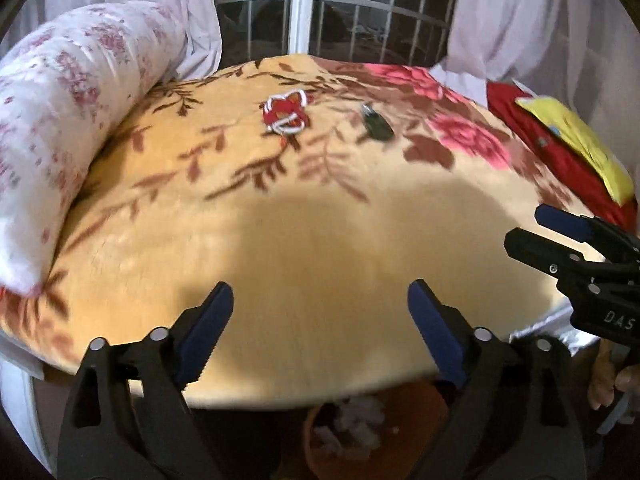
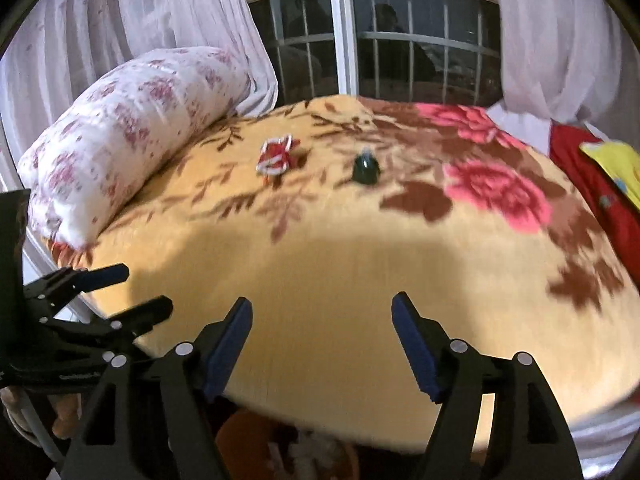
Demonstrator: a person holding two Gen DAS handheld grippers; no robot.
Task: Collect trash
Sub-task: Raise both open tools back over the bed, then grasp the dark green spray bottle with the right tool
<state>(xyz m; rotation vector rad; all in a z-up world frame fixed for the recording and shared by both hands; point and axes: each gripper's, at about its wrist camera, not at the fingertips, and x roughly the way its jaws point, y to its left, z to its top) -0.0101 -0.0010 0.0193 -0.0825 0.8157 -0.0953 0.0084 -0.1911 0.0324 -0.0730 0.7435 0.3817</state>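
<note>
The blanket [image 1: 320, 248] spreads under both my tongs. My left tongs [image 1: 320, 332] and right tongs [image 2: 322, 344] gape wide, empty, over its near edge. Well ahead of them lie the red wrapper [image 1: 285, 115] and, just right of it, the dark wrapper [image 1: 377, 123], apart from each other.

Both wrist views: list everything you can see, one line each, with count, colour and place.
wrapper: one, red and white, far middle of blanket
dark item: one, dark green, right of wrapper
blanket: one, tan with flowers, over bed
quilt: one, white with pink flowers, rolled, left
cloth: one, yellow on red, right edge
bin: one, orange, below bed edge
curtains: pale, beside window
left gripper: open, empty
right gripper: open, empty
</note>
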